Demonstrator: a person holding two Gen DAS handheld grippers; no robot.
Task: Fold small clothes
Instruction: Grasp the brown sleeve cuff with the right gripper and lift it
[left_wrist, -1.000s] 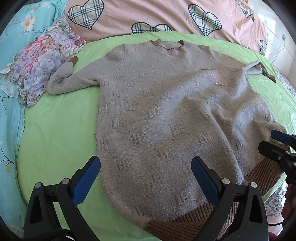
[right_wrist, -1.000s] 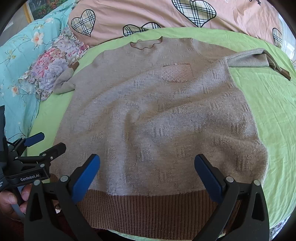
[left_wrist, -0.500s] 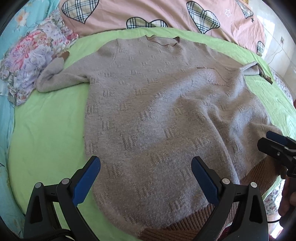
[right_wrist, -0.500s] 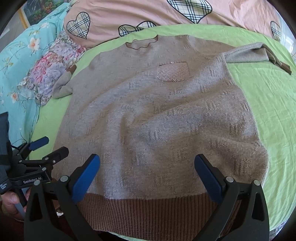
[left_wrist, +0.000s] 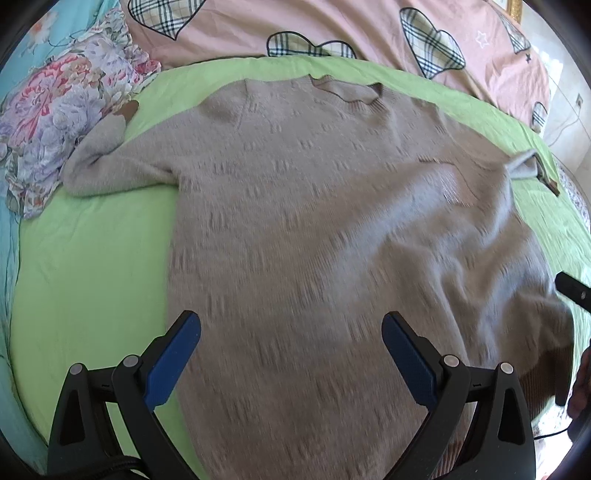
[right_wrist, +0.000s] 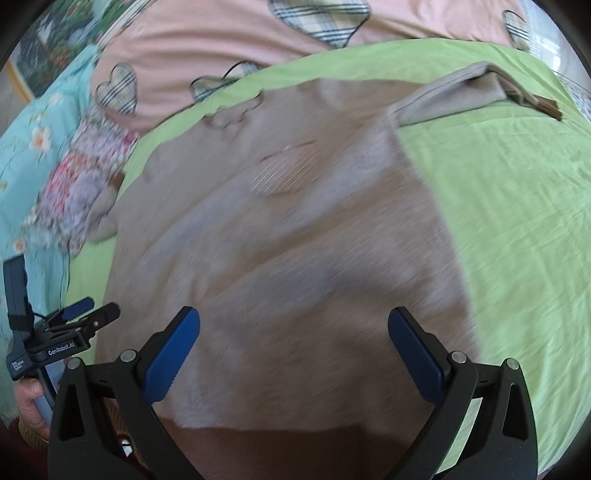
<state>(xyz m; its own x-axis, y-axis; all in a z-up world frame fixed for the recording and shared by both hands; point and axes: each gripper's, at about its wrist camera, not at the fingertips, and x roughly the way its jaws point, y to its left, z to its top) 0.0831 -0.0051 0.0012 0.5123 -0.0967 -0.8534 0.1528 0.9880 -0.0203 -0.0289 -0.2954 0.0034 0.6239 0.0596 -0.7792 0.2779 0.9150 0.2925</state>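
Note:
A beige-grey knitted sweater (left_wrist: 314, 221) (right_wrist: 295, 240) with a brown ribbed hem lies flat, front up, on a green sheet, both sleeves spread out. Its left sleeve (left_wrist: 107, 162) reaches toward a floral pillow; its right sleeve (right_wrist: 472, 92) points to the far right. My left gripper (left_wrist: 291, 350) hovers open over the lower left part of the body, nothing between its blue pads. Over the hem area my right gripper (right_wrist: 295, 347) is open too and holds nothing. The left gripper also shows at the left edge of the right wrist view (right_wrist: 74, 317), beside the sweater's side.
The green sheet (left_wrist: 92, 277) (right_wrist: 517, 221) covers the bed around the sweater. A floral pillow (left_wrist: 62, 110) lies at the far left, a pink quilt with checked hearts (left_wrist: 332, 29) at the back. A hand (right_wrist: 31, 402) holds the left gripper's handle.
Both grippers have moved forward and up over the sweater, and both views are blurred by motion. The right view has swung toward the right sleeve. Both grippers stay open.

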